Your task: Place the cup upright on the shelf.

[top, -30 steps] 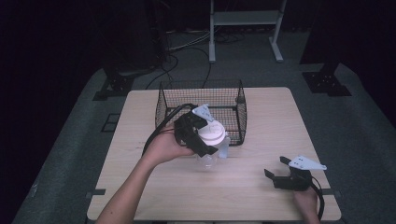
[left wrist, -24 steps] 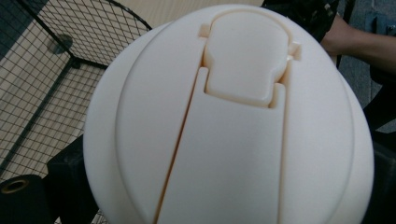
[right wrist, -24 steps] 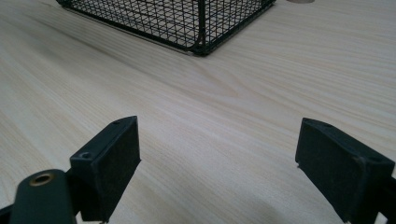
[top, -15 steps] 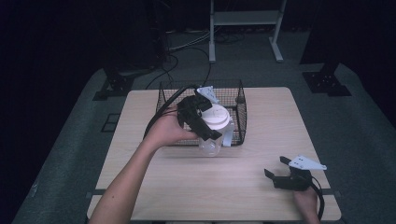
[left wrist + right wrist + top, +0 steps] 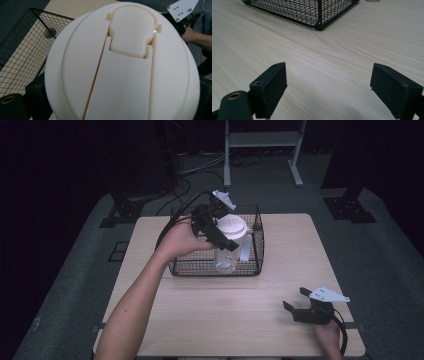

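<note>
Dark floor rings the table [image 5: 200, 330]; left gripper [image 5: 220, 232] clamps the jug [image 5: 231, 247] over the basket [image 5: 257, 227], which could snag at 3 o'clock; right gripper [image 5: 300, 306] jaws apart.

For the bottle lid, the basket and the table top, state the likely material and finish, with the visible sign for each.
Lid: probably matte cream plastic; moulded seams and flip cap.
Basket: black, likely coated metal wire; thin rigid grid.
Table top: pale wood or wood-look laminate; straight grain lines, low sheen.
</note>
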